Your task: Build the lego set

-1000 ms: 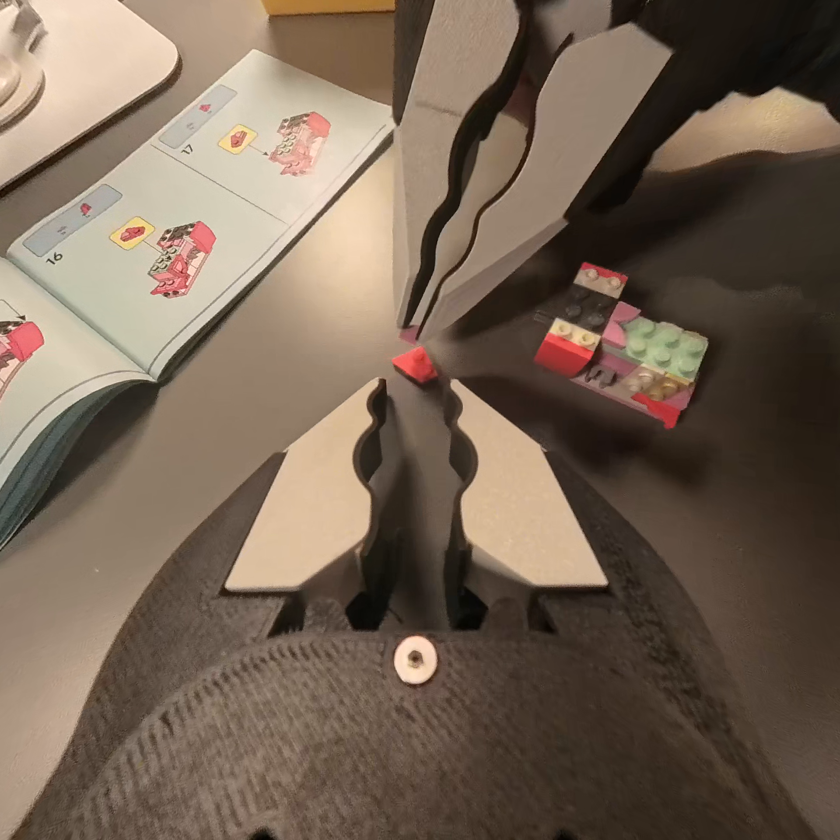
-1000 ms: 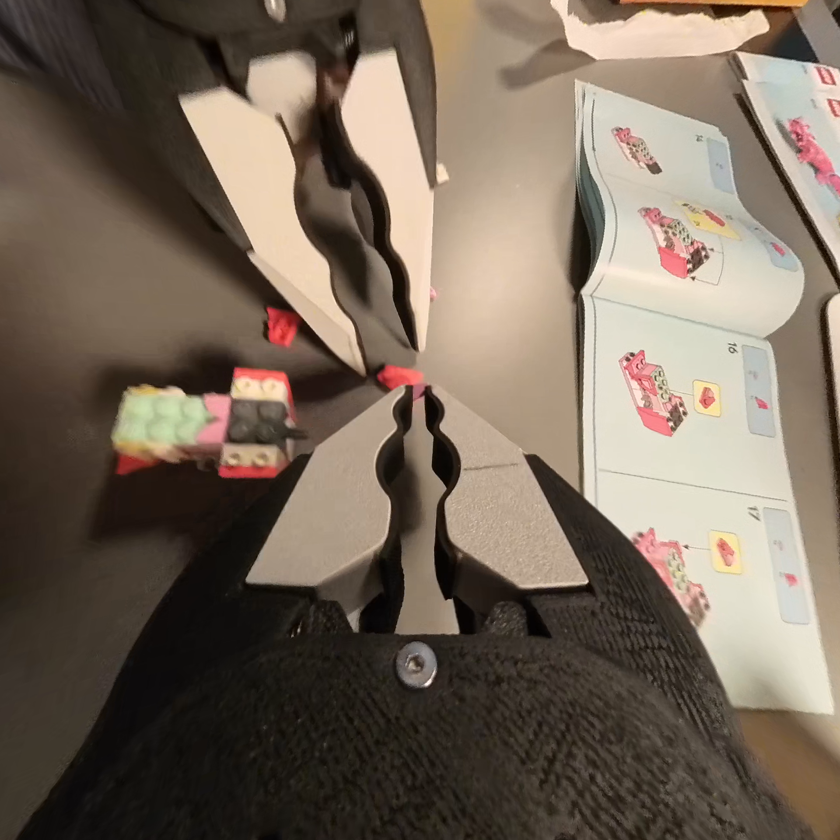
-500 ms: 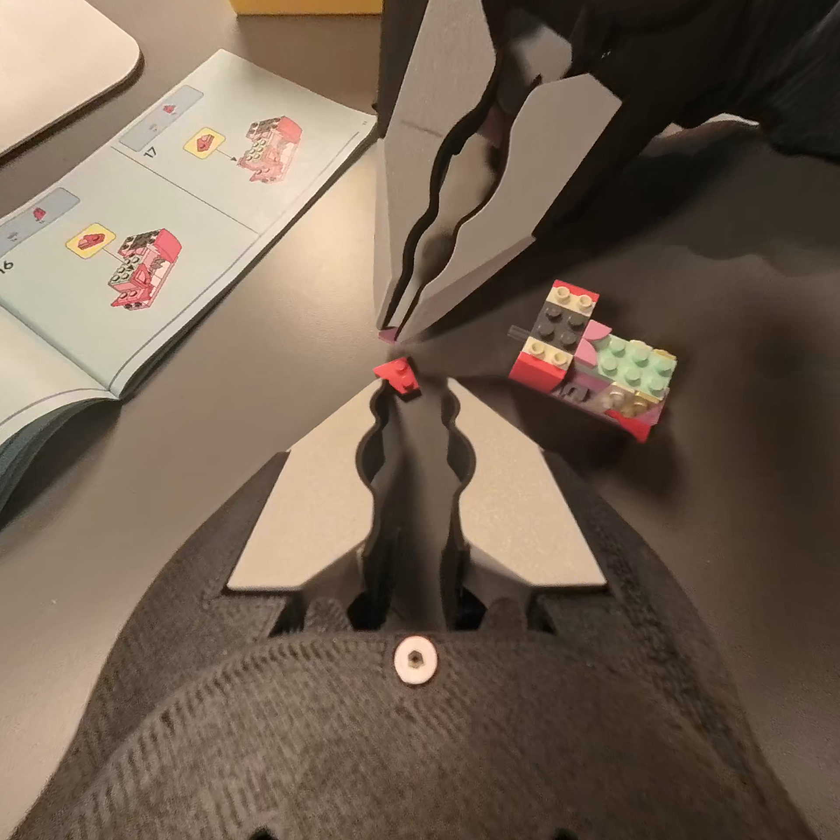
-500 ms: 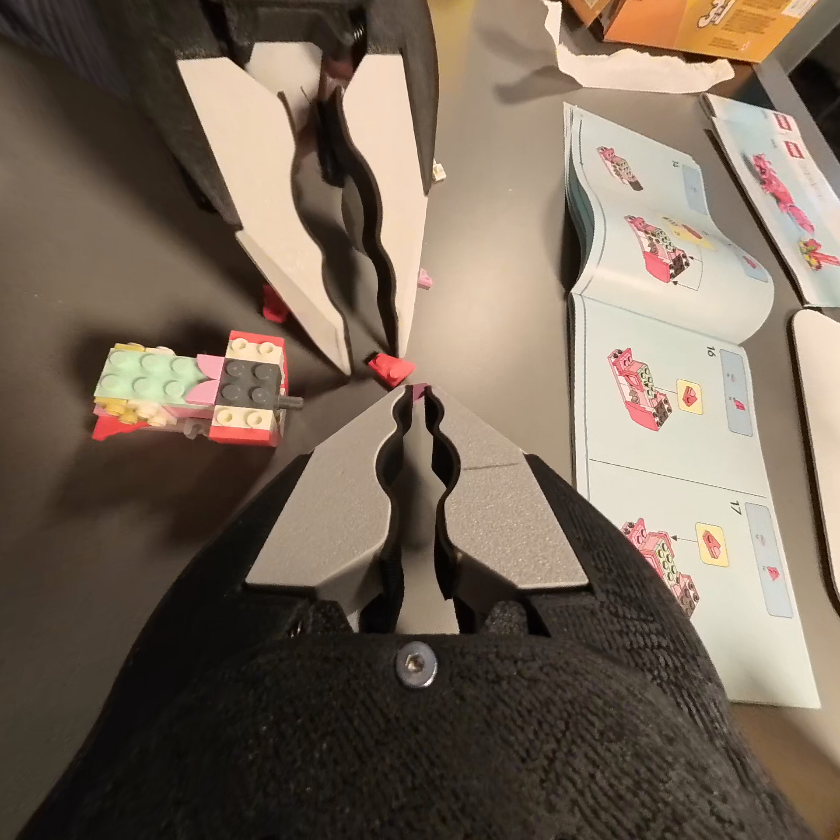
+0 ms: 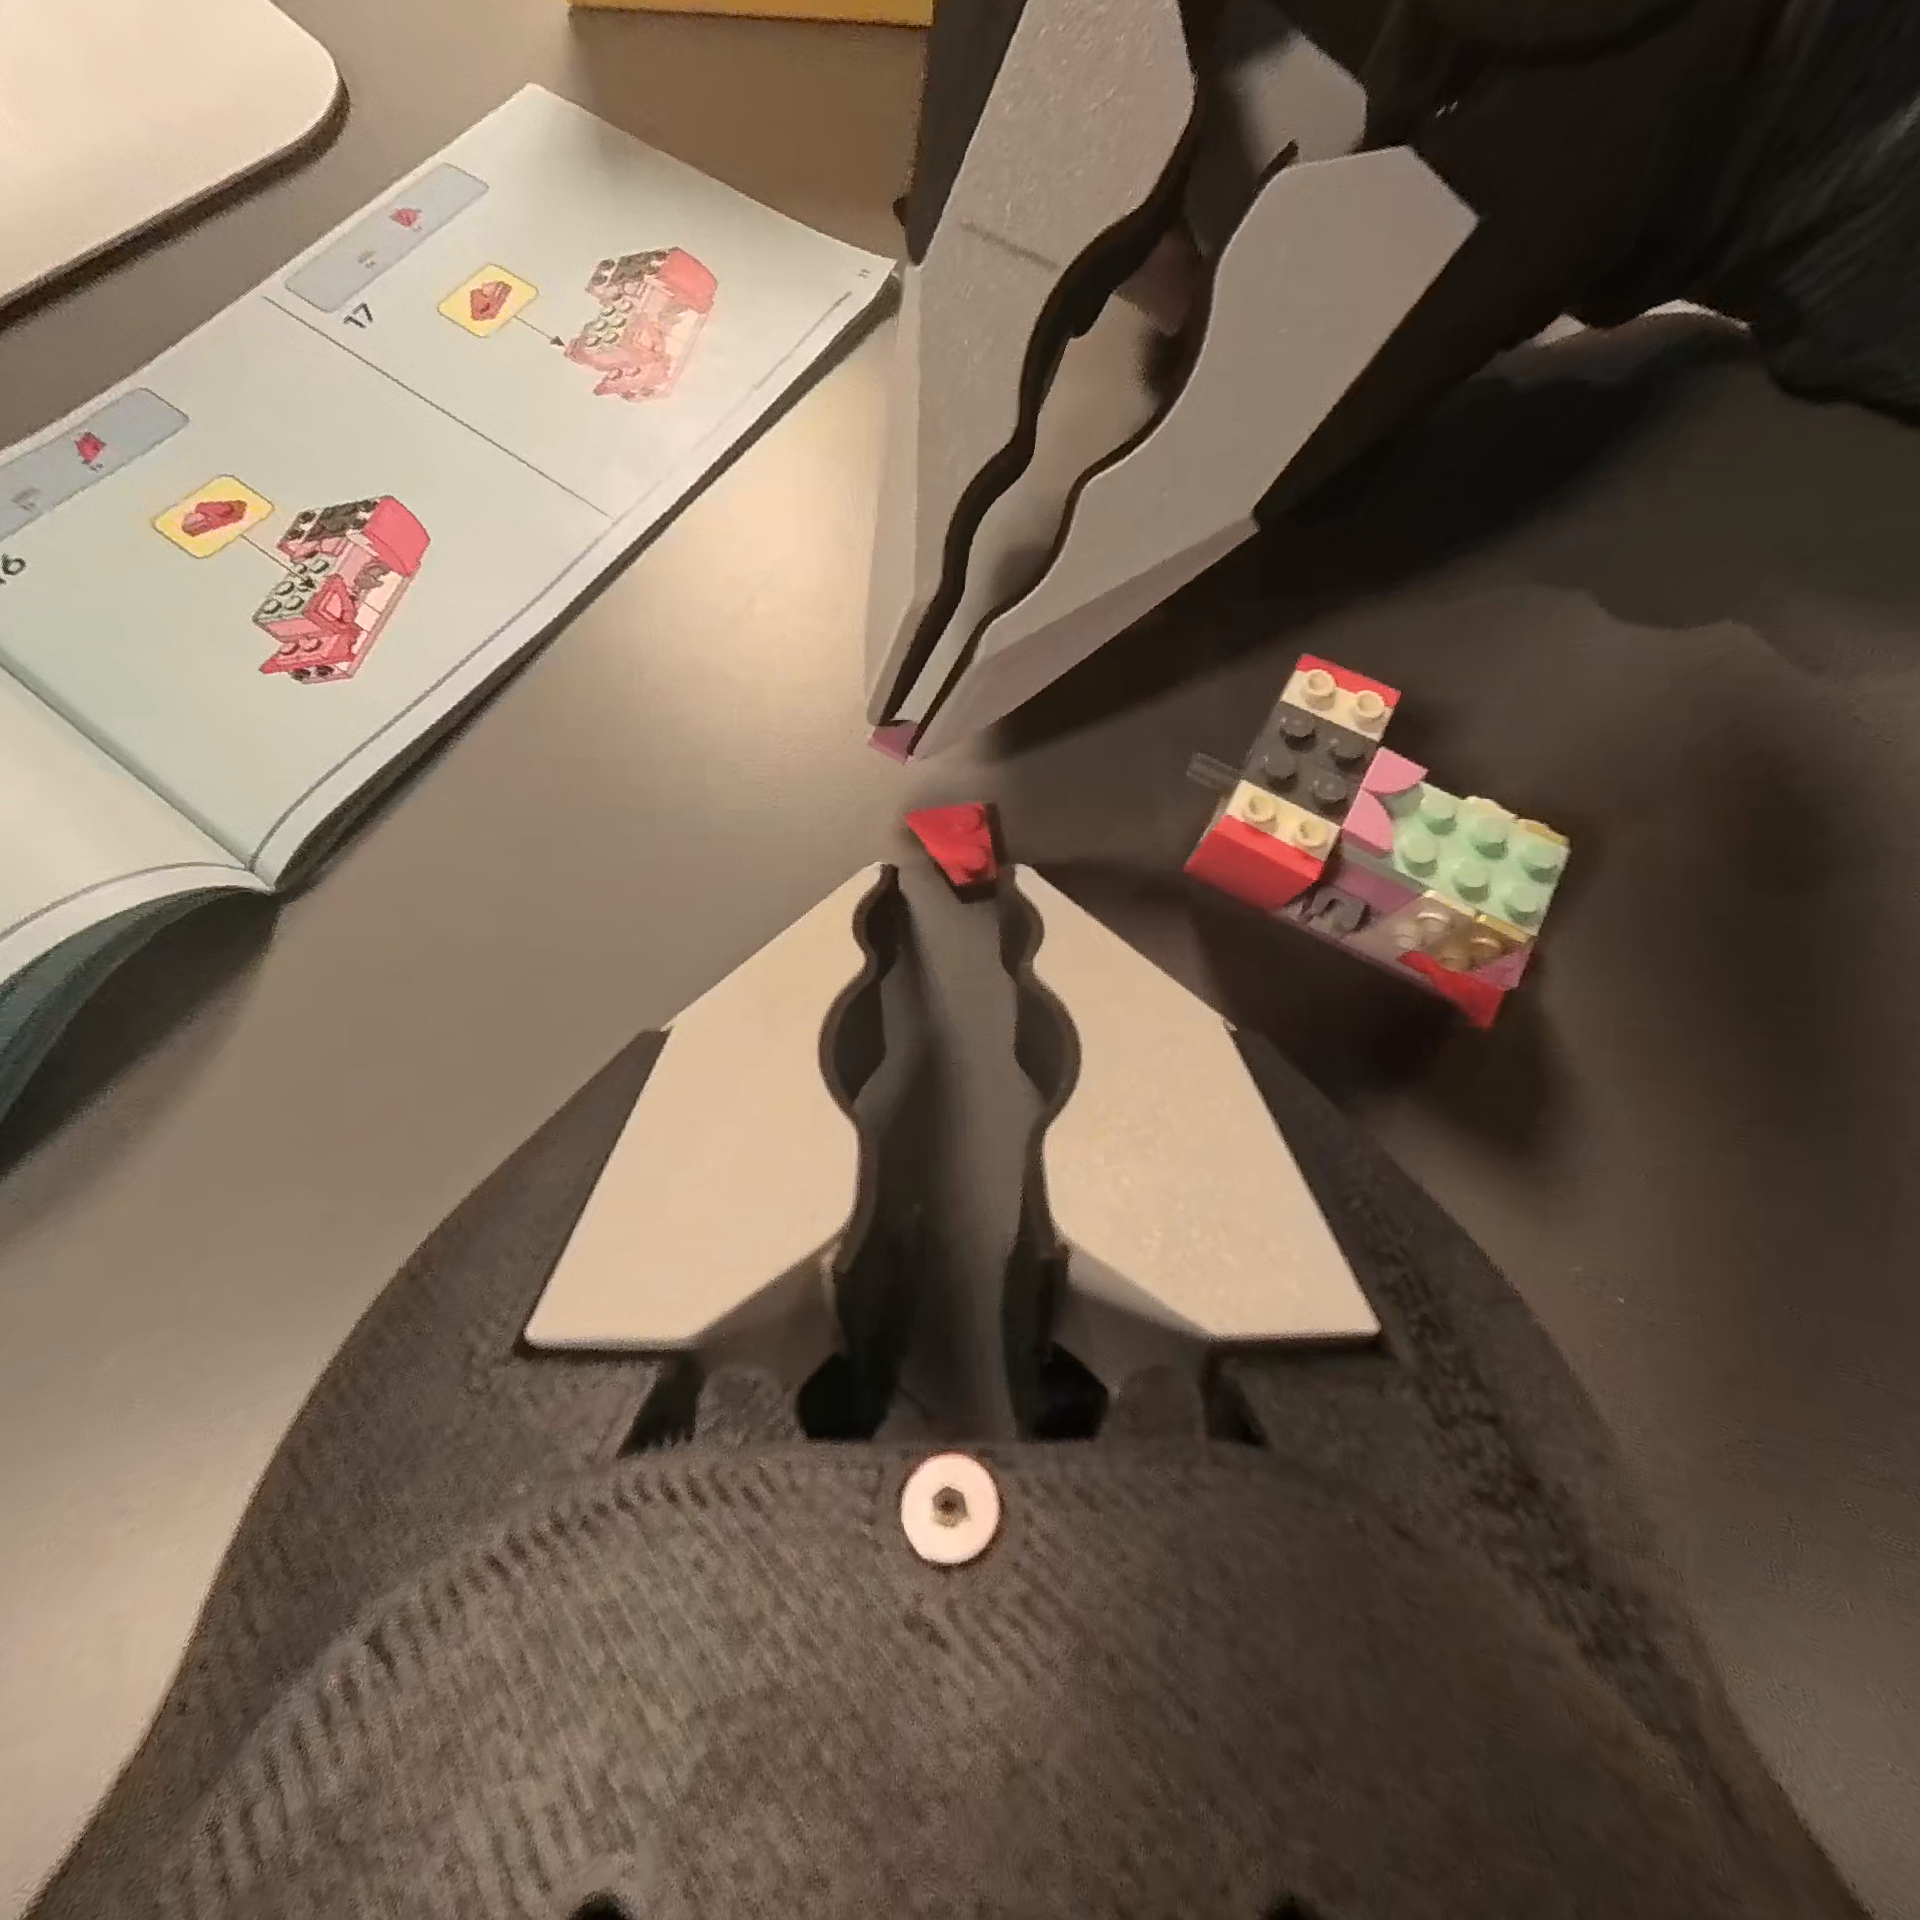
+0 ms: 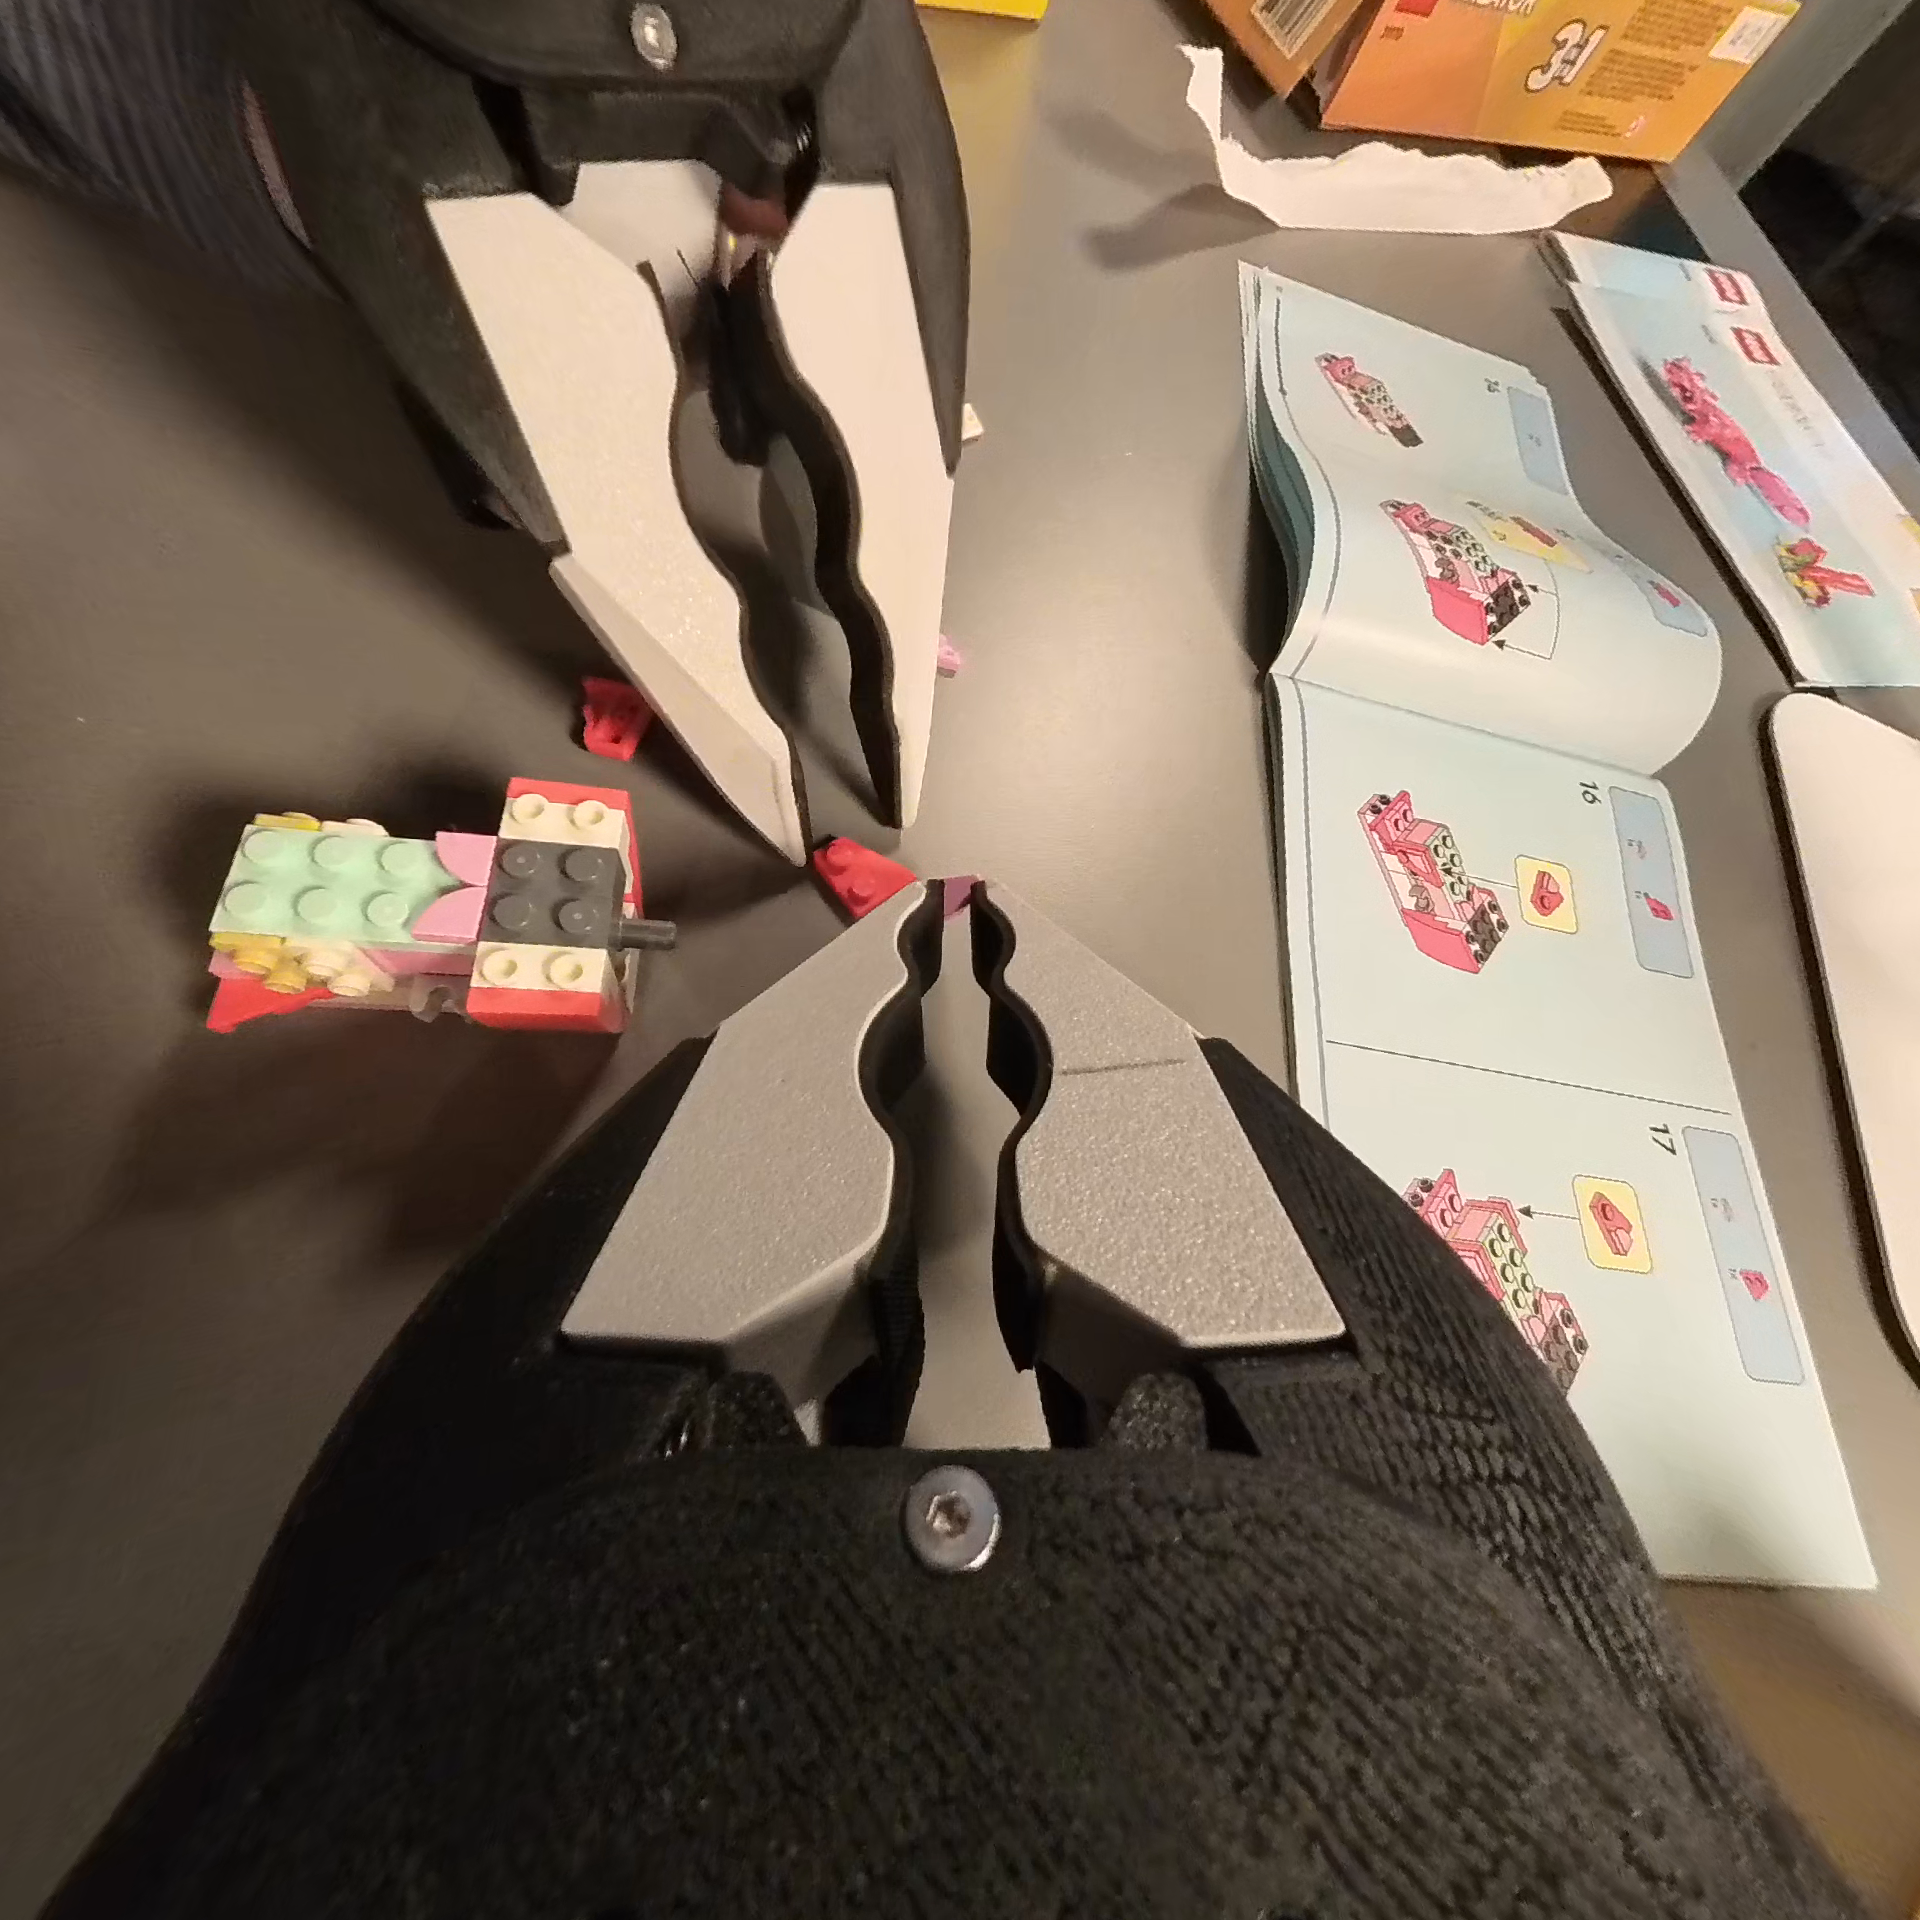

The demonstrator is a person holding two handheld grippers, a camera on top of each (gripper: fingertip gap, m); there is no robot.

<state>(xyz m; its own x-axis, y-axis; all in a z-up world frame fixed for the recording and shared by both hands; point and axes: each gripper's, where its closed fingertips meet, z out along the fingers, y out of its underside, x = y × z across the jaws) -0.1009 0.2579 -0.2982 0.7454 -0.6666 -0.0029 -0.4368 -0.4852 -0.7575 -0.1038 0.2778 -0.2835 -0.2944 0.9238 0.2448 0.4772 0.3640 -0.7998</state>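
Note:
In the left wrist view, my left gripper (image 5: 953,875) is open and low over the dark table. A small red wedge brick (image 5: 958,844) lies on the table just at its fingertips, nearer the right one, and is not squeezed. In the right wrist view the brick (image 6: 857,878) lies beside one fingertip of the left gripper (image 6: 847,831). My right gripper (image 6: 954,890) is shut on a small purple piece (image 6: 958,896), tip to tip with the left one. The purple piece also shows in the left wrist view (image 5: 894,740). A multicoloured brick model (image 5: 1371,842) lies to one side.
An open instruction booklet (image 5: 416,416) lies on the table and also shows in the right wrist view (image 6: 1507,935). A loose red brick (image 6: 613,717) and a small pink piece (image 6: 948,655) lie behind the left gripper. An orange box (image 6: 1507,62), white paper (image 6: 1382,177) and a white pad (image 6: 1849,987) lie nearby. The tips of both grippers are at nearly the same place.
My left gripper has crept forward, so the red wedge brick now sits at its tips, and its jaws have narrowed a little. The right gripper stays shut on the purple piece.

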